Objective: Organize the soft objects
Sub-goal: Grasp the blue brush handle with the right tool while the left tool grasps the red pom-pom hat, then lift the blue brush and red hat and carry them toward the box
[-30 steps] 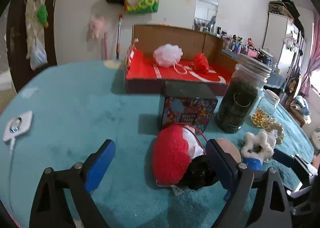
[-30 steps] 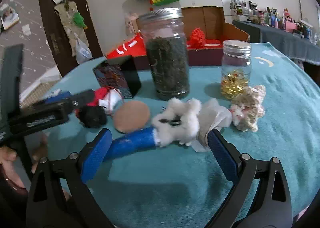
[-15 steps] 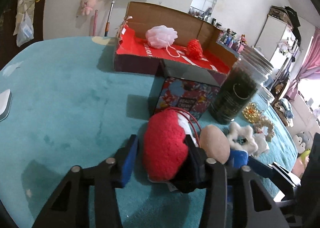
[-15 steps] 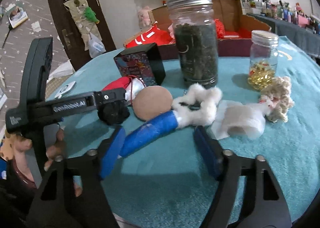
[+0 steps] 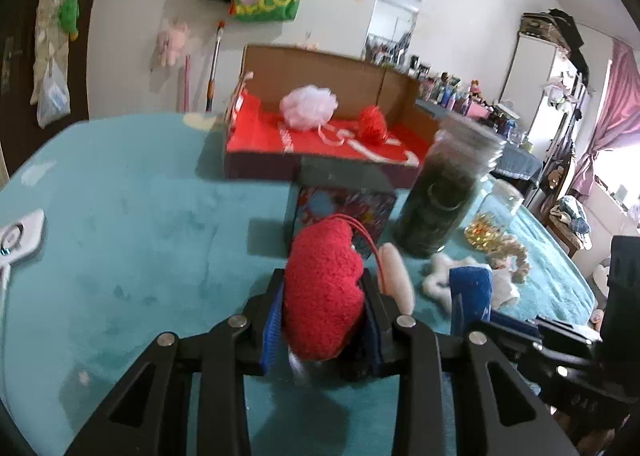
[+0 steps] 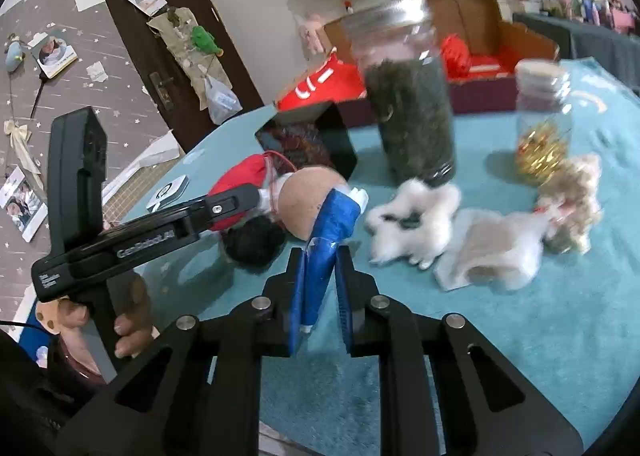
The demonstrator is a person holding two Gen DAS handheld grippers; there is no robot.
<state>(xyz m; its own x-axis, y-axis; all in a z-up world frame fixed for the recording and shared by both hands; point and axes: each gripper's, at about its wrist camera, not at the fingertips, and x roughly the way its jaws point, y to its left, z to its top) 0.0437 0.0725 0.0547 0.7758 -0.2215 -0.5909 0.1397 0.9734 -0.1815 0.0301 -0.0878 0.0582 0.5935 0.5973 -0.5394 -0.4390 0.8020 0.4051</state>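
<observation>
The left gripper (image 5: 322,320) is clamped tight on a red fleecy plush (image 5: 324,292), whose black lower part is mostly hidden behind the pads. Beside it lies a tan round puff (image 6: 306,200). The right gripper (image 6: 322,288) pinches a blue fabric piece (image 6: 326,240), possibly a sleeve, over the teal tablecloth (image 5: 140,216). A white fluffy toy (image 6: 412,224) is blurred.
</observation>
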